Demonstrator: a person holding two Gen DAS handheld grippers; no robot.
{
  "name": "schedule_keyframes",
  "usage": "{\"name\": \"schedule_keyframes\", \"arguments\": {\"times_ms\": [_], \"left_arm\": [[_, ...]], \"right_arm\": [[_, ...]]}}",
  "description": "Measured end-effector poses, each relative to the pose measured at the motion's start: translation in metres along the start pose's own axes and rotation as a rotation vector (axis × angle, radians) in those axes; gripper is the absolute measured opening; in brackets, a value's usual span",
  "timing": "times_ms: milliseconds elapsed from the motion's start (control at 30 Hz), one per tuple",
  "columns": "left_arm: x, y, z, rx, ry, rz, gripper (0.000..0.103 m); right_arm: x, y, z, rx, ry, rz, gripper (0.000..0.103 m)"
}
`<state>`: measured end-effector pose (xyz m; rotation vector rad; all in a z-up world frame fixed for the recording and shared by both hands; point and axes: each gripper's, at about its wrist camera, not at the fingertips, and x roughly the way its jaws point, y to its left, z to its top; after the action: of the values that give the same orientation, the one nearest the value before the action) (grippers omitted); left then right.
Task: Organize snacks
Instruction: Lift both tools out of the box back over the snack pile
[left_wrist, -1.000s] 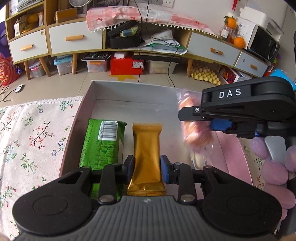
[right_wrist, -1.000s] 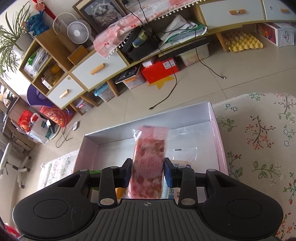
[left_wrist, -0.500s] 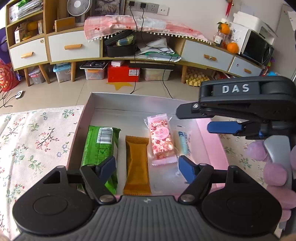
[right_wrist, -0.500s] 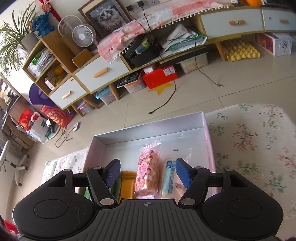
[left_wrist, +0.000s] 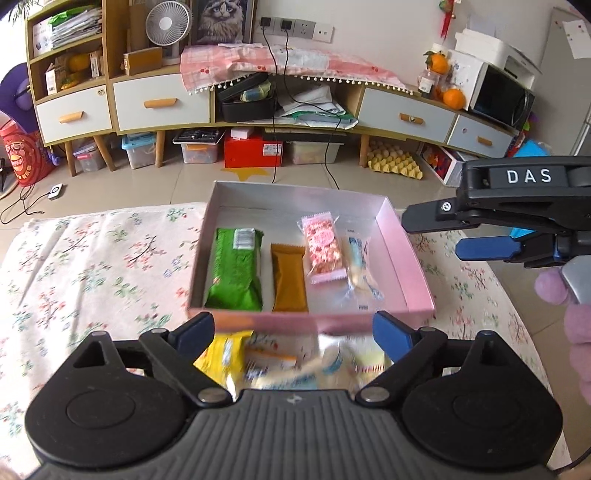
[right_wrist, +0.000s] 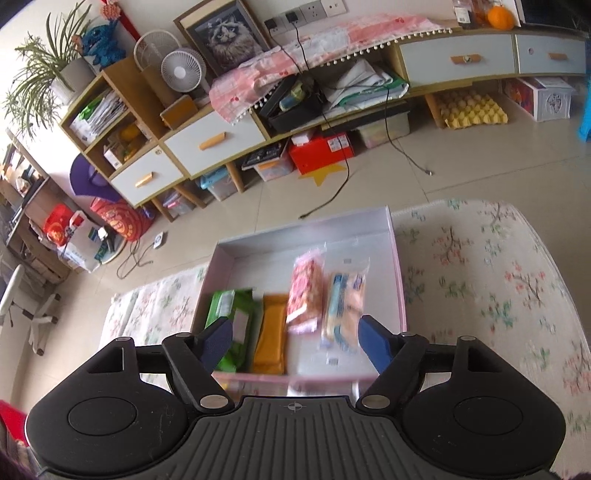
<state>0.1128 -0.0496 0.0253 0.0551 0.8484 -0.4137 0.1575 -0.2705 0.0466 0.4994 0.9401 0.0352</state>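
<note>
Mid-frame on the floral tablecloth (left_wrist: 92, 266), the pink box (left_wrist: 413, 266) holds green (left_wrist: 234, 275), brown (left_wrist: 289, 278), pink (left_wrist: 324, 251) and blue-white packets (left_wrist: 360, 267) side by side. Both grippers, left (left_wrist: 293, 332) and right (right_wrist: 295, 341), are opening, gripping nothing.

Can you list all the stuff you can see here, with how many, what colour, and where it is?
box: one, pink outside and silver inside, open, on the flowery cloth
green snack pack: one, green, far left in the box
golden-brown snack bar: one, beside the green pack
pink snack pack: one, pink, right of the brown bar
clear snack pack: one, clear with blue print, rightmost in the box
loose snacks: several, yellow and pale, blurred, on the cloth in front of the box
flowery cloth: one, cream with flowers, under everything
cabinet: one, wood with white drawers, against the back wall
left hand-held gripper: black, blue pads, jaws opening, nothing between them
right hand-held gripper: same, jaws opening, holding nothing
</note>
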Motion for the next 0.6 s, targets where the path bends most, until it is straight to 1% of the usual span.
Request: {"name": "schedule_keyframes", "arguments": {"times_ms": [133,233,367,500,600], "left_arm": [[-0.016,0.007,-0.012,-0.004,0.006,0.0,0.097],[-0.025,0.014,-0.021,-0.006,0.022,-0.002,0.098],[-0.037,0.024,-0.035,-0.003,0.036,0.003,0.101],[-0.042,0.034,-0.046,-0.01,0.04,0.032,0.103],[-0.042,0.041,-0.054,-0.029,0.04,0.031,0.103]], "right_arm": [[-0.014,0.007,-0.018,-0.018,0.033,-0.004,0.077],[-0.023,0.014,-0.035,-0.05,0.048,-0.014,0.08],[-0.032,0.011,-0.058,-0.027,0.082,0.003,0.081],[-0.035,0.004,-0.077,-0.033,0.098,-0.026,0.081],[-0.034,-0.002,-0.09,-0.042,0.095,-0.051,0.081]]}}
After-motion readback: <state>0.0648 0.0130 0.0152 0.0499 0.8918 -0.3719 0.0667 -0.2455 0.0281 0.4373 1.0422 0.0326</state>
